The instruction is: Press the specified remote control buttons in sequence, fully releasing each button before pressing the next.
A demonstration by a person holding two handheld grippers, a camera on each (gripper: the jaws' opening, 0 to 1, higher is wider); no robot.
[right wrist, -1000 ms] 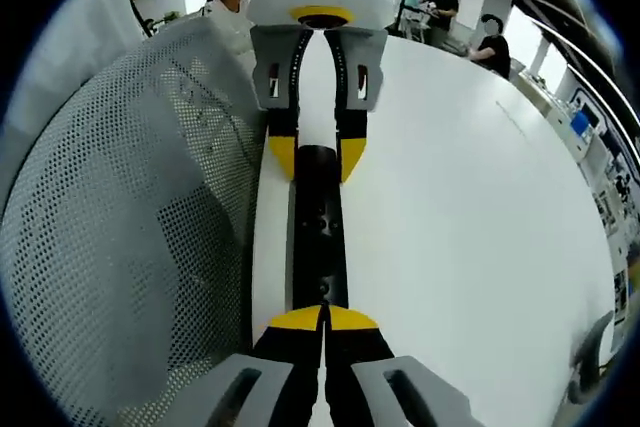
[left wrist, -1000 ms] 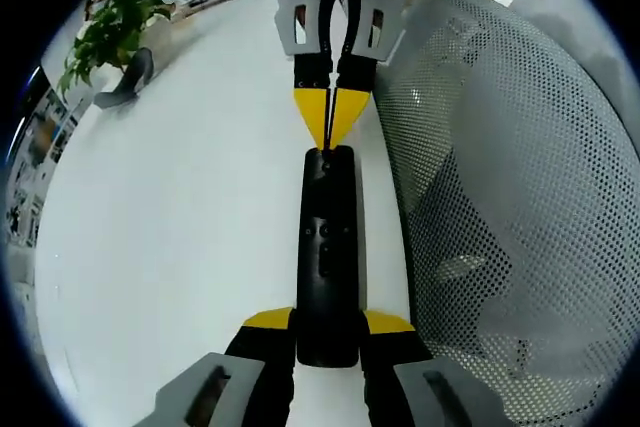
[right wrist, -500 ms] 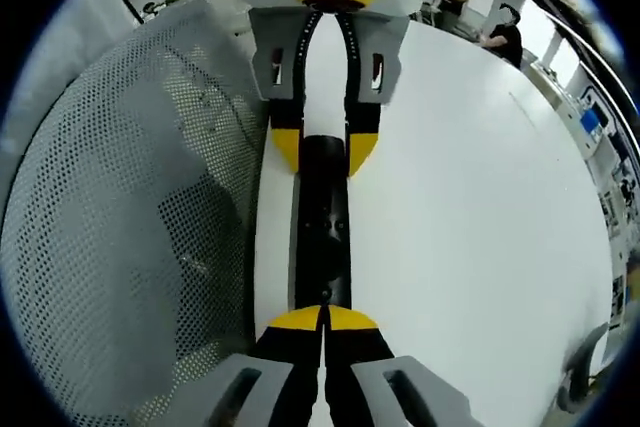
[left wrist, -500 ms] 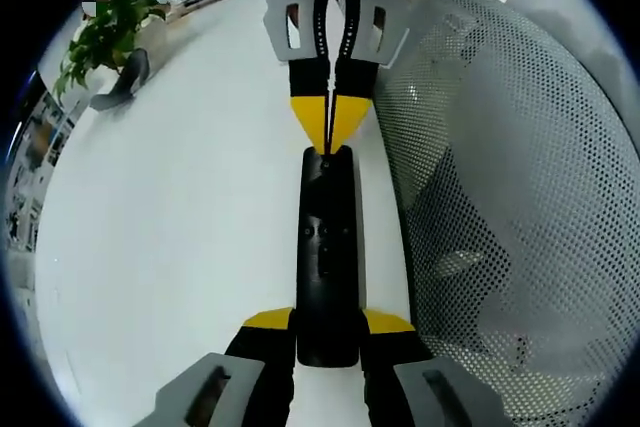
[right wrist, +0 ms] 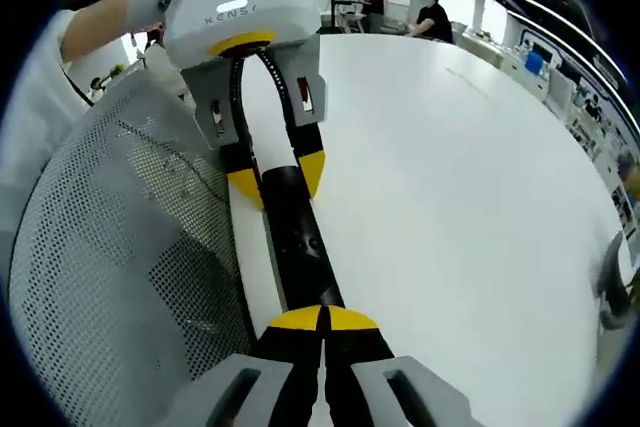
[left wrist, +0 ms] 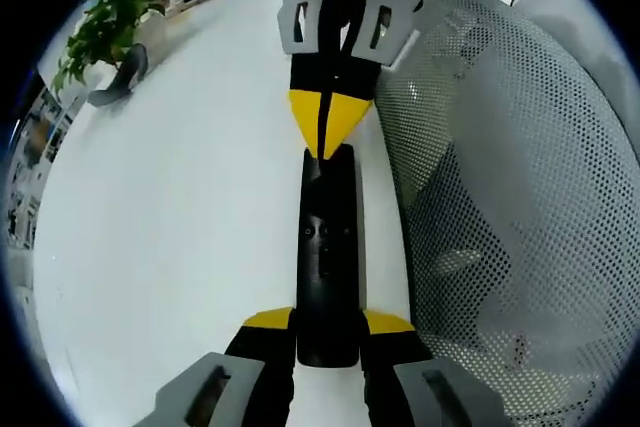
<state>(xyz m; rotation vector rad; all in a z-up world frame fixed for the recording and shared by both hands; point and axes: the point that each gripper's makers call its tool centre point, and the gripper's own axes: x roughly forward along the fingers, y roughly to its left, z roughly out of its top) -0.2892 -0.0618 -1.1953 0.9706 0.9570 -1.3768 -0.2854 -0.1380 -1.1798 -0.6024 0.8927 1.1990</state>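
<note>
The black remote control [left wrist: 327,252] lies lengthwise on the white table [left wrist: 170,217], its near end clamped by the left gripper [left wrist: 327,322]. The right gripper [right wrist: 322,319], jaws closed together, seems to touch its far end. A perforated mesh panel [left wrist: 500,197] stands right.

Your long black plastic remote control [left wrist: 326,257] has a smooth, slightly glossy face, lower centre of the left gripper view. Under it, the white surface [left wrist: 170,227] looks smooth and matt with a soft sheen. At the right, the white perforated mesh chair back [left wrist: 510,197] looks like matt plastic or fabric, dotted with fine holes. The tongs [right wrist: 322,319] show matt yellow tips, black plastic jaws and grey moulded housings.
</note>
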